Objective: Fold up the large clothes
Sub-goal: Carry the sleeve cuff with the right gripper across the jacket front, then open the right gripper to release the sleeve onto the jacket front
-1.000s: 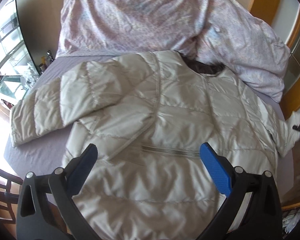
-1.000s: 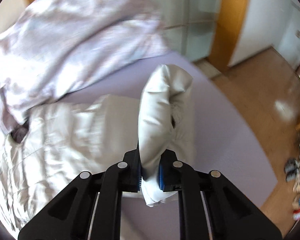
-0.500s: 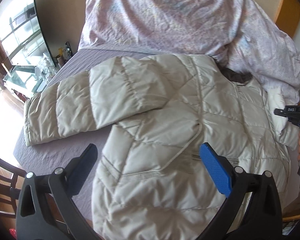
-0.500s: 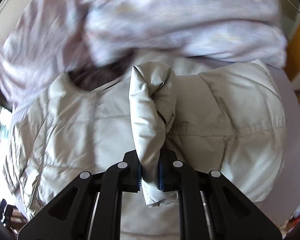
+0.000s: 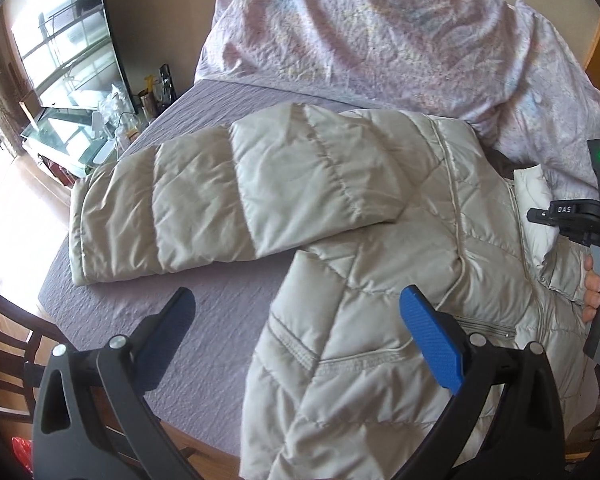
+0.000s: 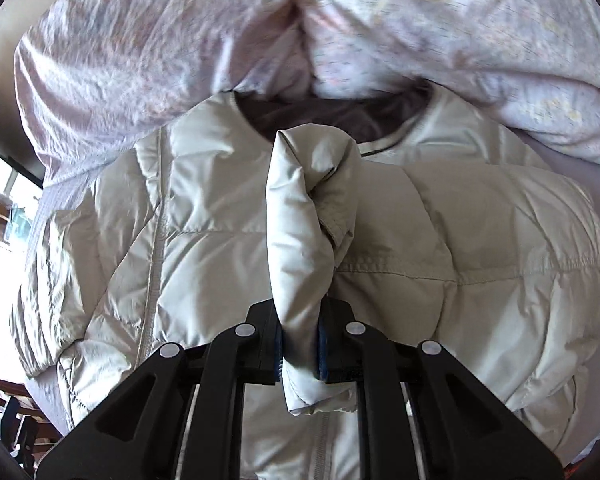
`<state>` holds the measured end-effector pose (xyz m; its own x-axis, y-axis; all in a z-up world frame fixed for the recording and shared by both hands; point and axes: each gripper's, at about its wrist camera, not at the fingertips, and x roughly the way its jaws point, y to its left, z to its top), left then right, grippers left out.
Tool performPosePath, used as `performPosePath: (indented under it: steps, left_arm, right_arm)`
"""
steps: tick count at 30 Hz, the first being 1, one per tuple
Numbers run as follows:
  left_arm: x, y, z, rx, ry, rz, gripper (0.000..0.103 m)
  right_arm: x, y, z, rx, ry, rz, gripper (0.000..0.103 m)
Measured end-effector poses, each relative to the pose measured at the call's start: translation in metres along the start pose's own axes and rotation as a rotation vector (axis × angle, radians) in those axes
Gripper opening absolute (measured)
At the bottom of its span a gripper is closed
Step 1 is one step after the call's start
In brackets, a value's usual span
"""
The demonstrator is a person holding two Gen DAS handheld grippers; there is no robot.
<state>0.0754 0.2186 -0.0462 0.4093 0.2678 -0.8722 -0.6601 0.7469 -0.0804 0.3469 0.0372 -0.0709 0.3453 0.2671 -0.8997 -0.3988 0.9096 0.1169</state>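
Note:
A pale beige quilted jacket [image 5: 384, 280] lies front-up on a purple bed sheet [image 5: 220, 300]. One sleeve [image 5: 228, 200] stretches out flat to the left in the left wrist view. My left gripper [image 5: 296, 336] hangs open above the jacket's lower side and the sheet, nothing between its blue pads. My right gripper [image 6: 300, 354] is shut on the cuff of the other sleeve [image 6: 304, 232], which is lifted over the jacket's chest [image 6: 440, 248] below the dark-lined collar [image 6: 332, 114]. The right gripper [image 5: 572, 220] and the hand holding it also show at the right edge of the left wrist view.
A rumpled pink-patterned duvet [image 5: 380, 36] is heaped at the head of the bed [image 6: 460, 32]. A glass side table with bottles [image 5: 100, 132] and a window stand on the left. A wooden chair [image 5: 8, 352] stands by the bed's near left corner.
The right gripper swung the held sleeve from the bed's outer side in over the jacket's chest. The left gripper drifted left, bringing the flat sleeve and more sheet into view.

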Motion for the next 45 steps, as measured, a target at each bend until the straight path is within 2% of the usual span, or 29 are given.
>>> performPosePath:
  steps: [3,5,7,8,12,14,15,20,31,41,45]
  left_arm:
    - [0.001,0.005,0.002,-0.003,0.001,-0.001,0.101]
    - [0.003,0.009,0.004,-0.003,0.000,0.003,0.101]
    - [0.005,0.012,0.007,-0.007,0.003,0.006,0.101]
    - [0.006,0.014,0.008,-0.012,0.006,0.010,0.101]
    - [0.010,0.023,0.014,-0.040,0.012,0.012,0.101]
    - [0.011,0.029,0.017,-0.049,0.008,0.010,0.101]
    - [0.011,0.032,0.019,-0.054,0.006,0.012,0.101]
    - [0.013,0.047,0.024,-0.069,-0.002,0.025,0.101]
    - [0.029,0.090,0.037,-0.116,0.012,0.133,0.101]
    - [0.046,0.134,0.050,-0.163,0.027,0.202,0.101]
    - [0.052,0.163,0.053,-0.225,0.025,0.191,0.101]
  right_arm:
    - [0.010,0.007,-0.003,-0.022,0.033,-0.021,0.020]
    - [0.009,0.009,-0.006,-0.024,0.038,0.004,0.031]
    - [0.003,0.013,-0.006,-0.025,0.037,0.046,0.054]
    - [-0.003,0.013,-0.006,-0.024,0.029,0.067,0.057]
    - [-0.032,0.012,0.002,-0.019,-0.070,0.115,0.056]
    - [-0.042,0.007,0.007,-0.002,-0.120,0.097,0.055]
    - [-0.043,0.001,0.009,0.016,-0.134,0.069,0.051]
    - [-0.019,-0.021,0.007,0.081,-0.063,0.005,0.043]
    - [0.027,0.000,-0.003,0.045,0.031,-0.045,0.044]
    - [0.041,0.001,-0.004,0.004,0.019,-0.088,0.044]
    - [0.039,0.004,-0.005,-0.008,0.013,-0.084,0.044]
